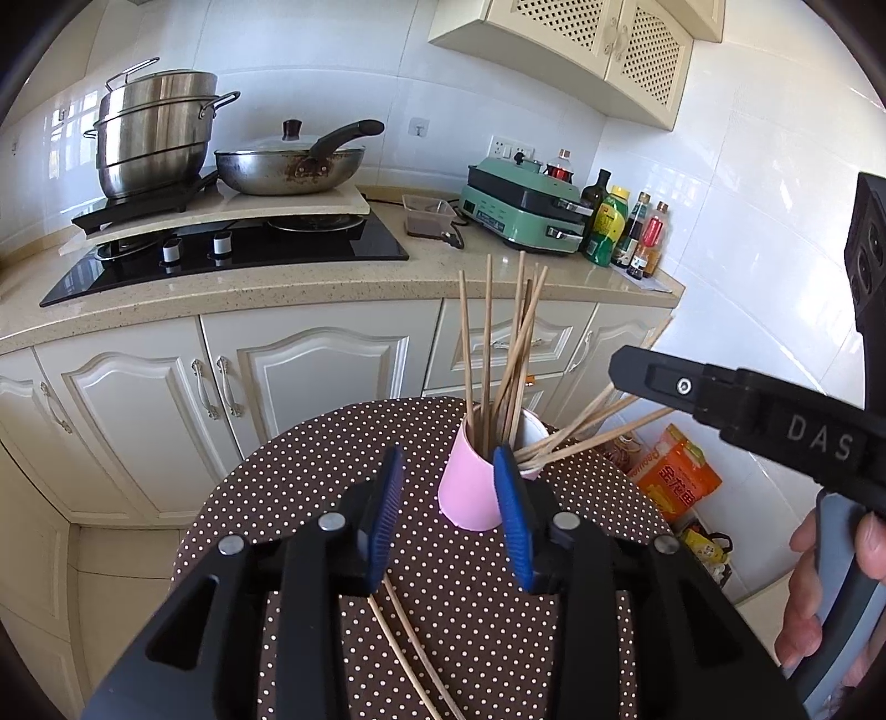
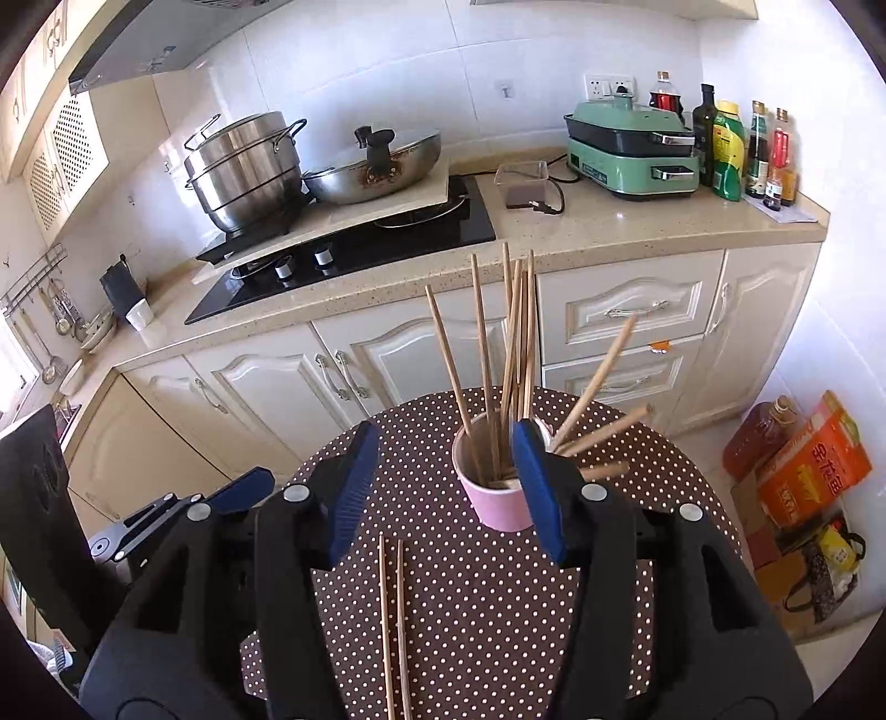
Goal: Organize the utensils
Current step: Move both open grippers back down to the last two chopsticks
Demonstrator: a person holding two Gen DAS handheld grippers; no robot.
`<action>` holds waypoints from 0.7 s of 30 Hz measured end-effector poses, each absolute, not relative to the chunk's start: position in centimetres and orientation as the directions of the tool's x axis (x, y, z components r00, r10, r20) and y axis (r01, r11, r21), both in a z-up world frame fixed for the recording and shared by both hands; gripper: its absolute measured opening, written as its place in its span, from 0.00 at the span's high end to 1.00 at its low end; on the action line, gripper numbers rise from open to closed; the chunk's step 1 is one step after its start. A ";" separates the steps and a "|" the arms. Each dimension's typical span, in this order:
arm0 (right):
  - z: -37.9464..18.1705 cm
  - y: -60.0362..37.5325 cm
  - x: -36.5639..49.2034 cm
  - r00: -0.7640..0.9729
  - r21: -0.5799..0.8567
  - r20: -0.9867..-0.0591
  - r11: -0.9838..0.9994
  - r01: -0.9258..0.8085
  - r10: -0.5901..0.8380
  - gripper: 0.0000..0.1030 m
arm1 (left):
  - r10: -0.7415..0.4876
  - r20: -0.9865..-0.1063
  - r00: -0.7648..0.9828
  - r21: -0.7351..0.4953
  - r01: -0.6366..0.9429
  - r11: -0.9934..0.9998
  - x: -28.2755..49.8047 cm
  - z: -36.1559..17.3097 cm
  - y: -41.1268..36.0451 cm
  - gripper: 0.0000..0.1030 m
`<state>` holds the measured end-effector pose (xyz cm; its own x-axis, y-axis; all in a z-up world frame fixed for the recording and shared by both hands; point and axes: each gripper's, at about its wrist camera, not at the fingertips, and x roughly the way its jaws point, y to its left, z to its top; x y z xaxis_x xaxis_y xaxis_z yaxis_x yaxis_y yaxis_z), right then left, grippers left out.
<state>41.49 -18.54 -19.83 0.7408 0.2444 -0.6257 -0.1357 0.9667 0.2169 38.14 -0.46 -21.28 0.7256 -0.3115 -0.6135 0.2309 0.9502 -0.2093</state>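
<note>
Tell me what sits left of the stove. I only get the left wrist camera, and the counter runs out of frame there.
Observer: A white cup stands on the counter there.
Operator: Anything on the wall near it?
Observer: Yes, a rail of hanging utensils.
Operator: And over the stove?
Observer: A range hood hangs above the pots.
</note>
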 end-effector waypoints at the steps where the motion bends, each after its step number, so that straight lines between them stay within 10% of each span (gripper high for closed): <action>1: -19.9 -18.5 41.1 0.742 0.218 -0.626 0.967 -0.132 0.242 0.51 | -0.312 -0.615 0.724 -0.209 0.233 0.950 38.0 -21.3 -0.4 0.67; 21: -29.2 -15.9 39.0 0.569 0.186 -0.786 0.971 -0.152 0.240 0.51 | -0.186 -0.877 0.443 -0.147 0.121 0.982 38.4 -31.9 0.9 0.66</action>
